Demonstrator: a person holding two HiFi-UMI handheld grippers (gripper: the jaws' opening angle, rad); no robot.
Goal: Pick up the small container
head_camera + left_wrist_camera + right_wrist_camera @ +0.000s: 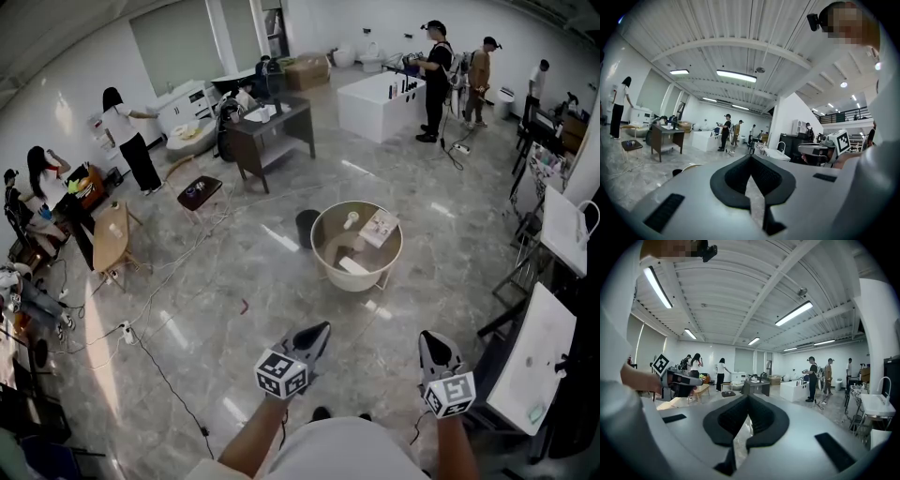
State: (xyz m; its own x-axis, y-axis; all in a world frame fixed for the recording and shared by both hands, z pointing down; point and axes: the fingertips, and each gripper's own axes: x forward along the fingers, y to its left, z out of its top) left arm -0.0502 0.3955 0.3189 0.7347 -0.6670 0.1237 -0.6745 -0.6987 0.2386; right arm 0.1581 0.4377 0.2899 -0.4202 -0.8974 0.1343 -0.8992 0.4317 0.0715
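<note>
Head view: shows left gripper (322,329) and right gripper (428,337) low in frame, both aimed ahead at a round tub (315,246) on the floor. Places the likely small container (351,221), pale, inside near the far rim, well apart from both and probably slightly nearer the left; axis too small to tell. Left gripper view: shows jaws closed, nothing between. Right gripper view: likewise closed and empty.
</note>
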